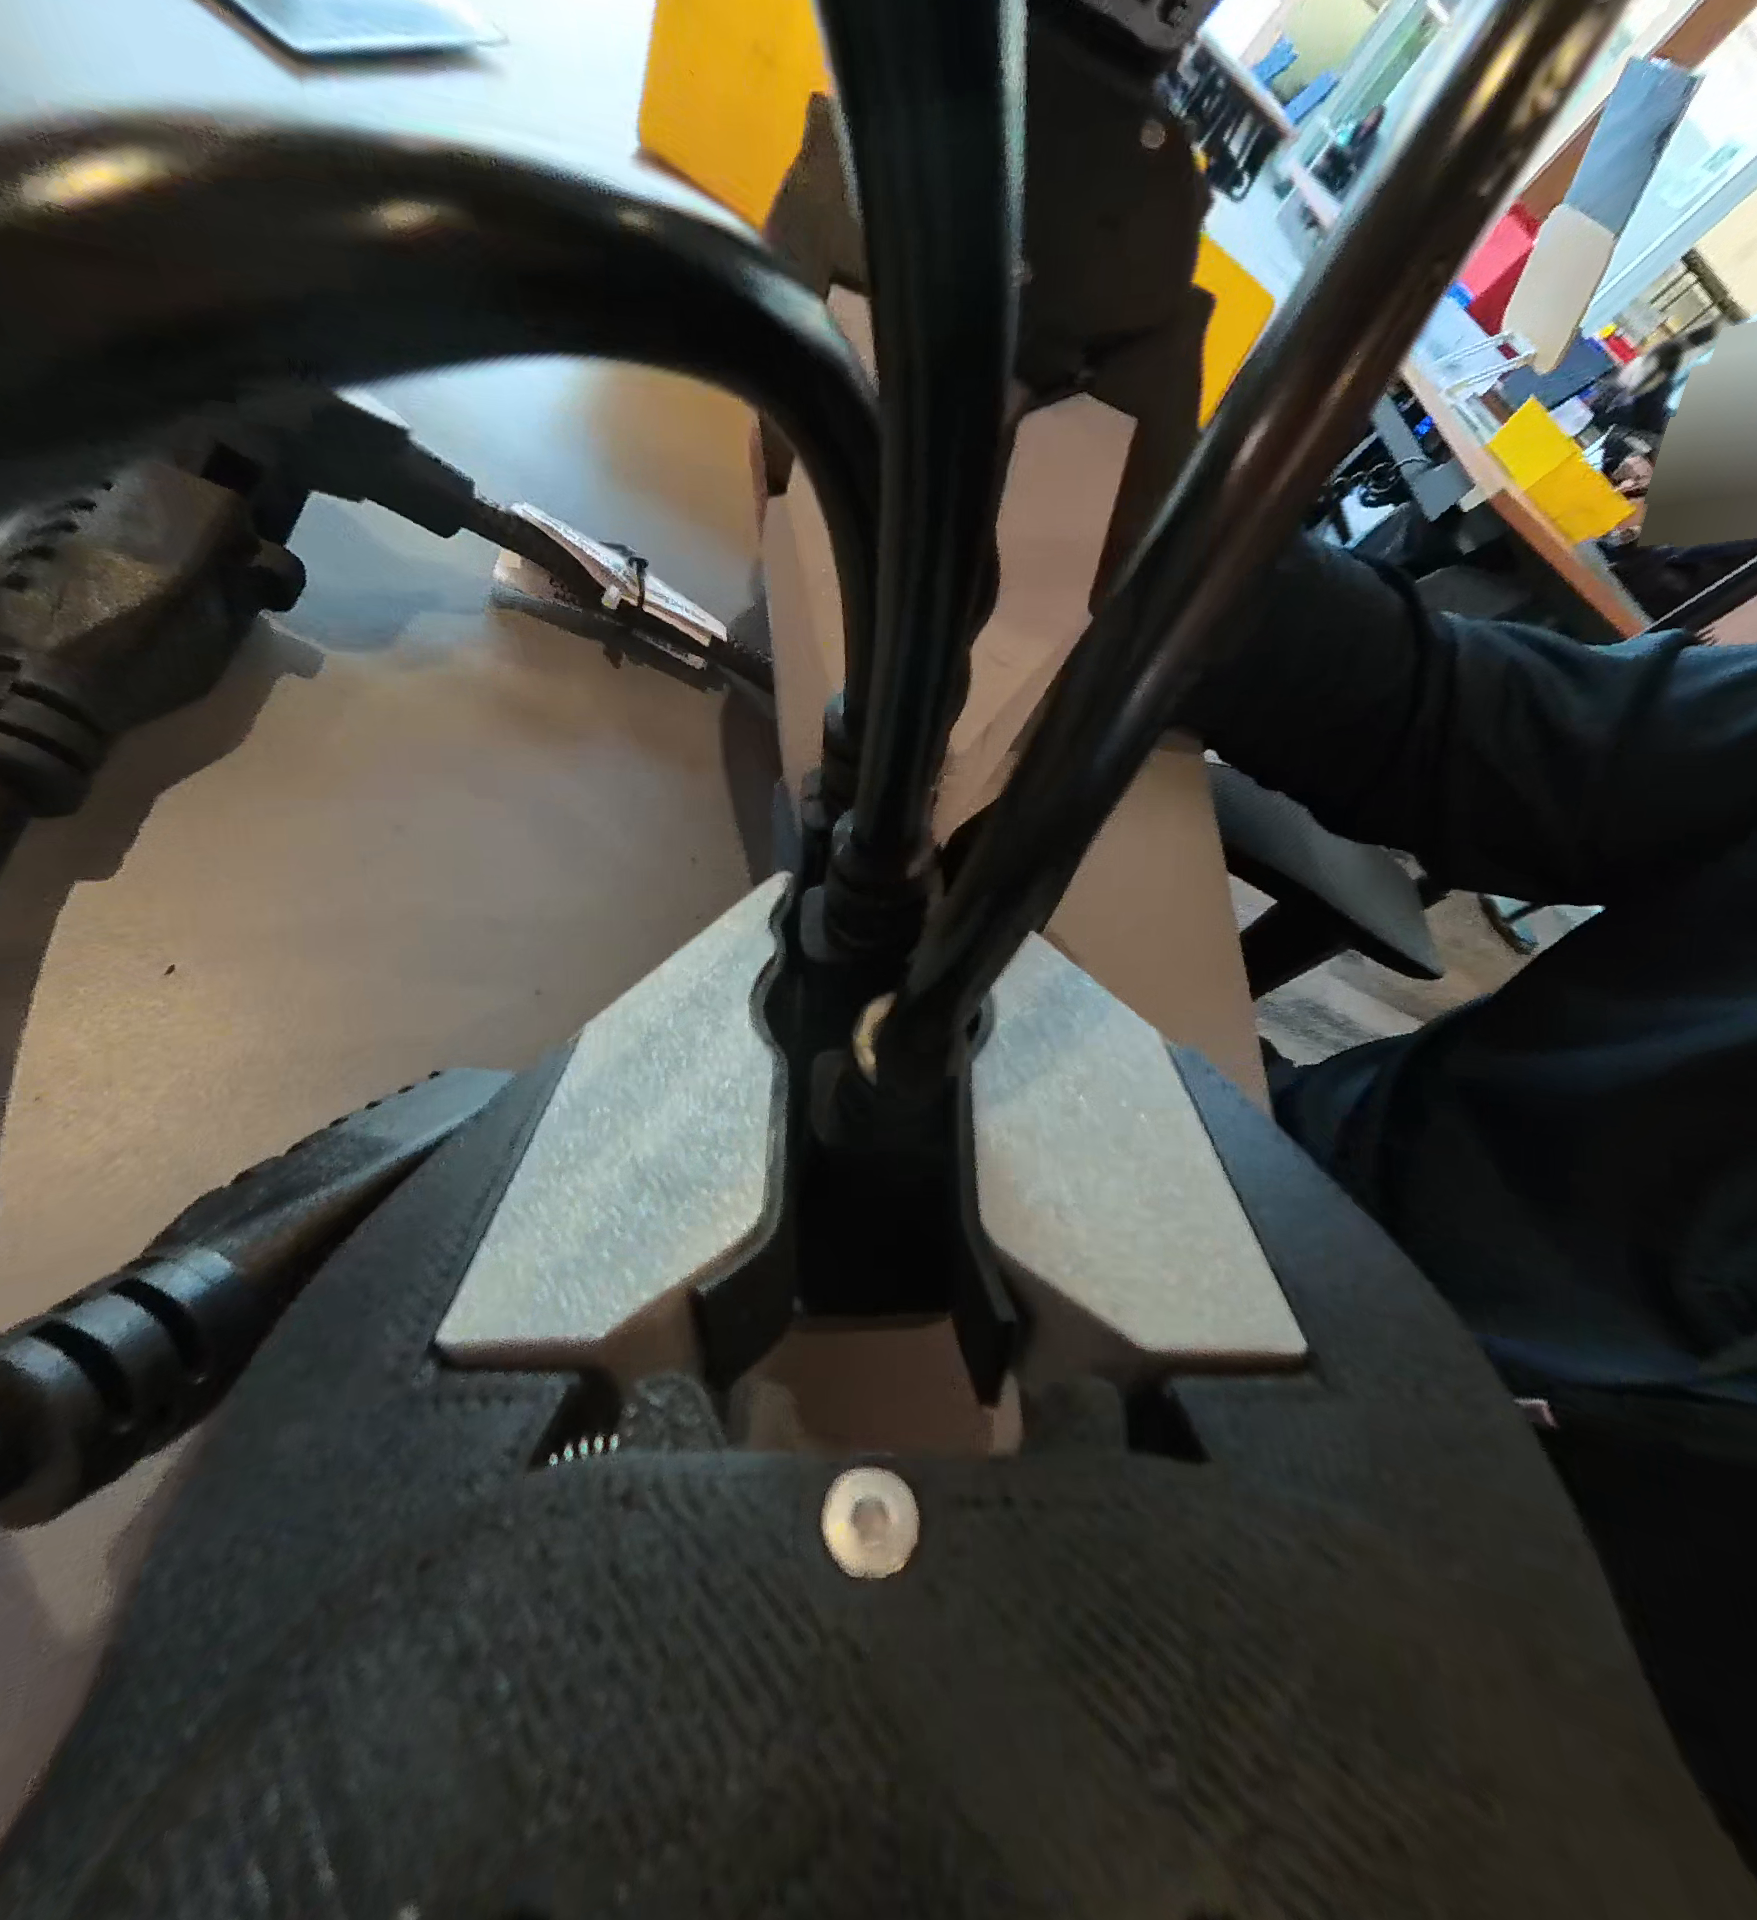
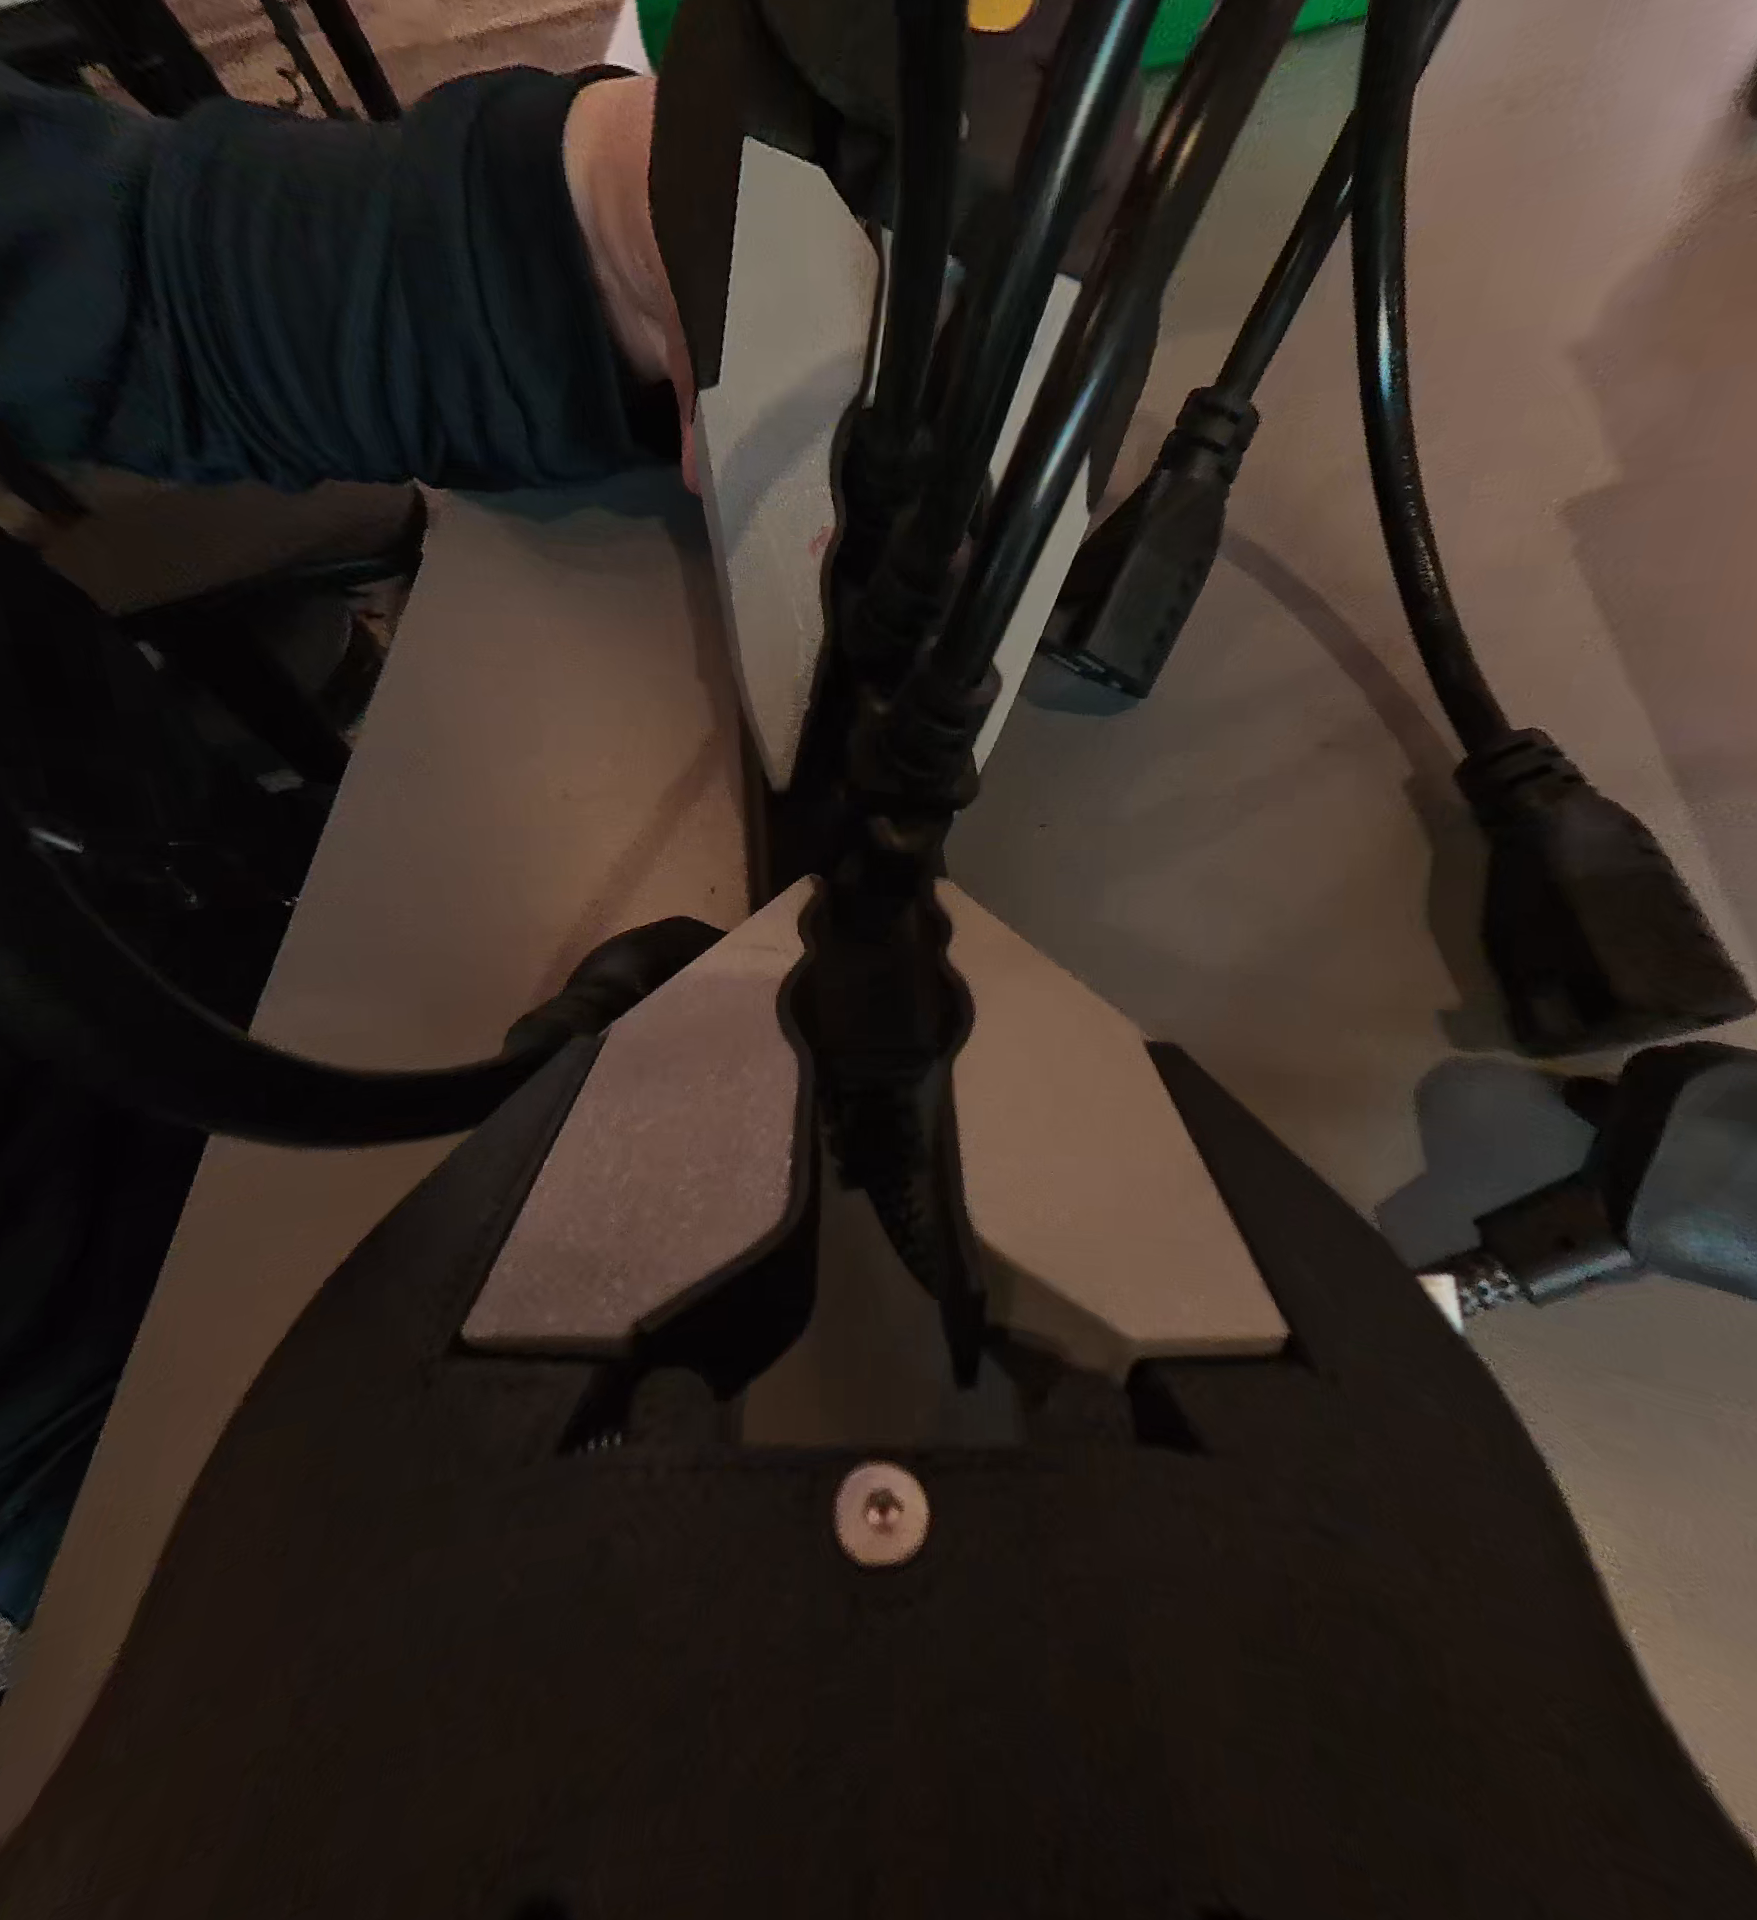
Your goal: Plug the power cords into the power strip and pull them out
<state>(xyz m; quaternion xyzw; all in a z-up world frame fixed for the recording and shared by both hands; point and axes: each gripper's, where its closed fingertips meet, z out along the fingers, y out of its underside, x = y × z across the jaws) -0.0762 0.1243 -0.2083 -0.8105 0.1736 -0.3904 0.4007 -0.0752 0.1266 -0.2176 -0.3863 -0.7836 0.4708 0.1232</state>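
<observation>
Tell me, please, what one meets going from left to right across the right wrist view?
Dark sleeve → left gripper with its cords → small black connector → larger black plug → grey adapter at the right edge.

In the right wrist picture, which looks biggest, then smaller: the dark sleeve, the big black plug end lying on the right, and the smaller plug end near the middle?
1. dark sleeve, by far the largest.
2. big black plug end.
3. smaller plug end.

The smaller one lies farther from the camera, so their true sizes may be closer.
</observation>
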